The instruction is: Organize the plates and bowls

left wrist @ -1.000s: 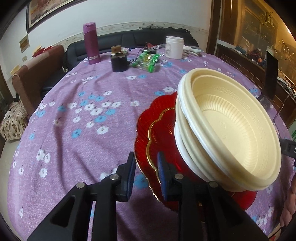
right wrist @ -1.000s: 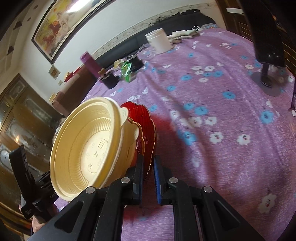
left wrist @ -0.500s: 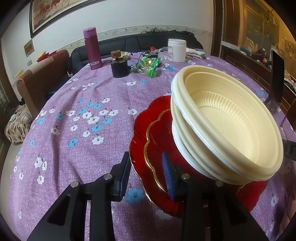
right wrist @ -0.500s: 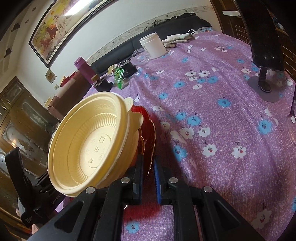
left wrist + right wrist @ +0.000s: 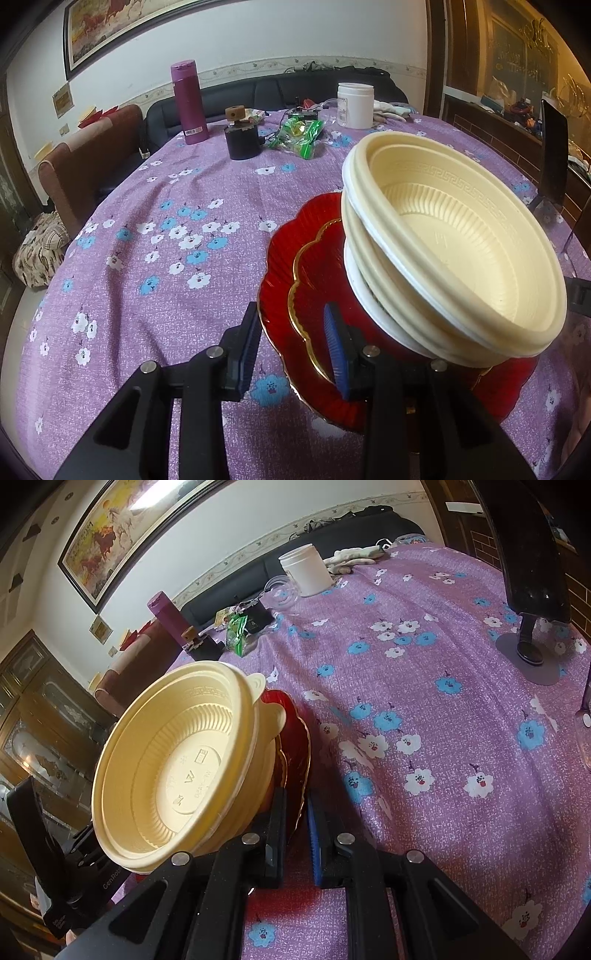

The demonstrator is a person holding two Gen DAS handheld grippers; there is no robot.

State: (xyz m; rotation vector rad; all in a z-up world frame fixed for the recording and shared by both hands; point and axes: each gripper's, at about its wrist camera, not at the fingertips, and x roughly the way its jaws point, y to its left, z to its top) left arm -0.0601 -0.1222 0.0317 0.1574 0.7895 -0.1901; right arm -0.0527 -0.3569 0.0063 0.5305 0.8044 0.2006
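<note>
A stack of cream plastic bowls (image 5: pixel 454 251) sits on two nested red plates with gold rims (image 5: pixel 295 280) on the purple flowered tablecloth. My left gripper (image 5: pixel 291 350) is open, its jaws straddling the near rim of the red plates without pinching it. In the right wrist view the bowls (image 5: pixel 177 764) lean left over the red plates (image 5: pixel 295 753). My right gripper (image 5: pixel 297 834) has its jaws close together on either side of the red plates' rim. The left gripper's body shows at the lower left there.
At the table's far side stand a purple flask (image 5: pixel 188 103), a black pot with a wooden knob (image 5: pixel 242 138), a green packet (image 5: pixel 301 134) and a white jar (image 5: pixel 355 105). A black stand on a grey base (image 5: pixel 528 642) is at the right. A brown chair (image 5: pixel 88 162) is at the left.
My left gripper's jaws have opened wider around the plates' rim. The stack has tilted back toward level and sunk toward the table. The right gripper's jaws stay about the same.
</note>
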